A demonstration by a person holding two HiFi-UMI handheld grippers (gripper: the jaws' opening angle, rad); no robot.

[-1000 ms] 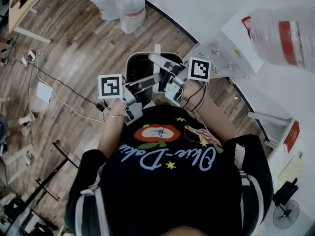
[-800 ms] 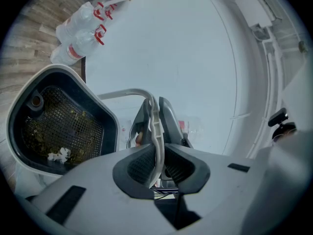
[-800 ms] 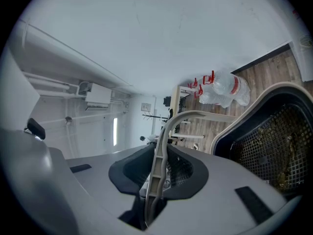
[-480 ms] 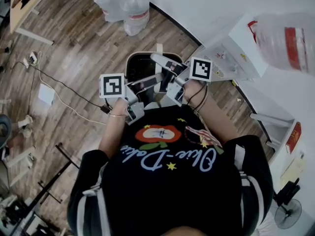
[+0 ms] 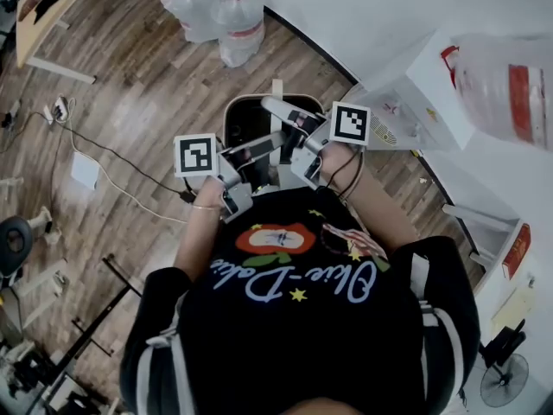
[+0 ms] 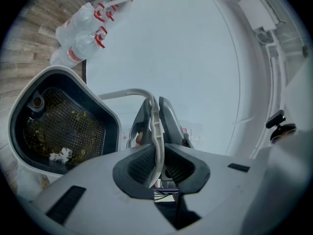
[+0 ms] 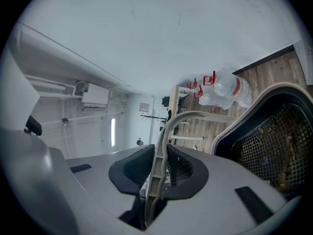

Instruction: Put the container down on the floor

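Far left in the head view, cables (image 5: pixel 104 158) are being trailed across the wood floor (image 5: pixel 130 76), w/ a white square item (image 5: pixel 84 169) lying beside them. Water bottles (image 5: pixel 216 7) are being stood by the wall at top. In the centre, the container (image 5: pixel 238 115), a white bin w/ a dark mesh insert, is being held low in front of the person; whether its base is touching the floor can't be told. Its cream handle (image 5: pixel 276 89) is being gripped from both sides. In the left gripper view the left gripper (image 6: pixel 157 166) is being pressed narrow onto the handle (image 6: pixel 155 126), the container (image 6: pixel 105 131) hanging to its left w/ bits of debris (image 6: pixel 61 153) in the mesh. In the right gripper view the right gripper (image 7: pixel 159 177) is likewise being clamped on the handle (image 7: pixel 164 131), the container (image 7: pixel 254 104) lying to its right and the bottles (image 7: pixel 225 89) beyond. In the head view both grippers, left (image 5: pixel 272 143) and right (image 5: pixel 275 108), are being crossed over the bin. Far right, a large jug (image 5: pixel 505 80) is being carried on a white cabinet (image 5: pixel 415 85).
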